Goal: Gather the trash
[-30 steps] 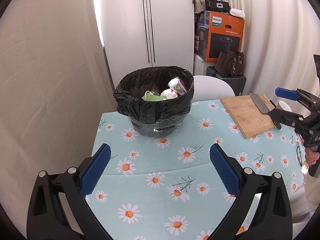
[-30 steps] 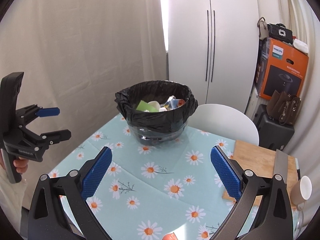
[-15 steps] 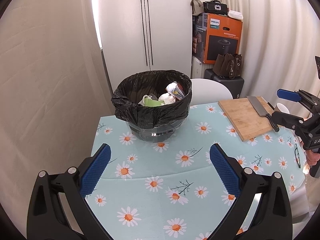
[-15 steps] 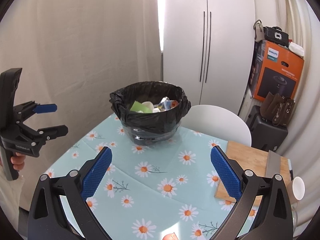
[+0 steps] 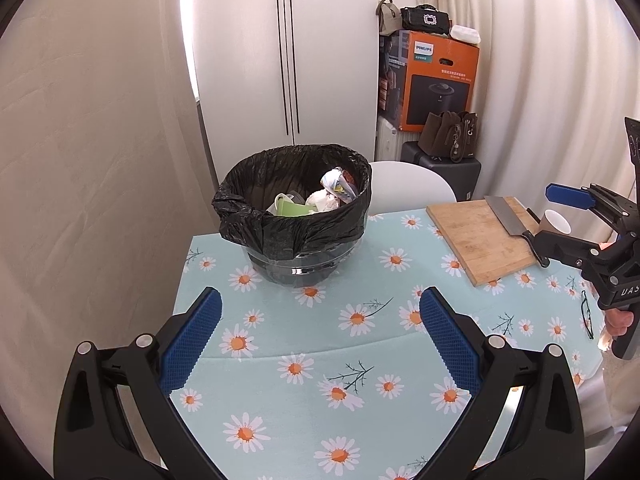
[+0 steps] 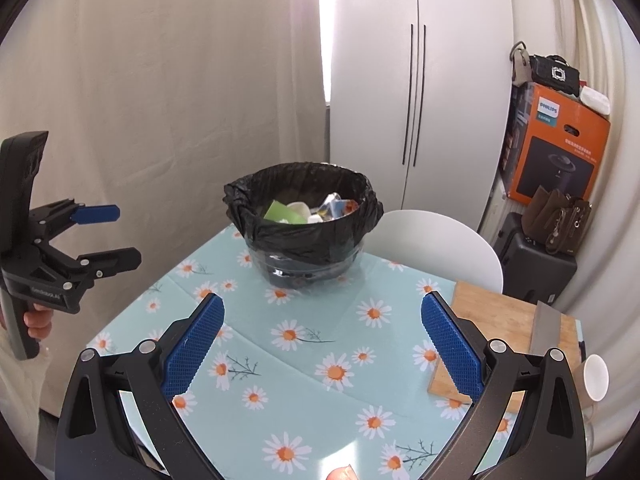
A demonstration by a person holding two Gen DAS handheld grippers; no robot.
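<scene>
A clear bin lined with a black bag (image 5: pixel 294 224) (image 6: pixel 304 224) stands at the far side of the daisy-print table (image 5: pixel 320 360) (image 6: pixel 320 344). Trash (image 5: pixel 316 200) (image 6: pixel 308 210) lies inside it: a green scrap, white crumpled paper, a coloured wrapper. My left gripper (image 5: pixel 318 328) hovers open above the near table, well short of the bin, nothing between its blue pads. The right gripper (image 6: pixel 320 332) is likewise open and holds nothing. Each gripper shows in the other's view, the right gripper (image 5: pixel 560 220) at the right edge and the left gripper (image 6: pixel 120 236) at the left edge.
A wooden cutting board (image 5: pixel 480 236) (image 6: pixel 504 320) with a cleaver (image 5: pixel 510 216) (image 6: pixel 546 328) lies at the table's right, a paper cup (image 5: pixel 556 222) (image 6: pixel 596 376) beside it. Behind the table sits a white chair (image 5: pixel 408 188) (image 6: pixel 436 244). Curtains hang left; glasses (image 5: pixel 586 314) rest near the right edge.
Both grippers have drawn back and up from the bin, which looks smaller and farther now. Both stay open with nothing in them.
</scene>
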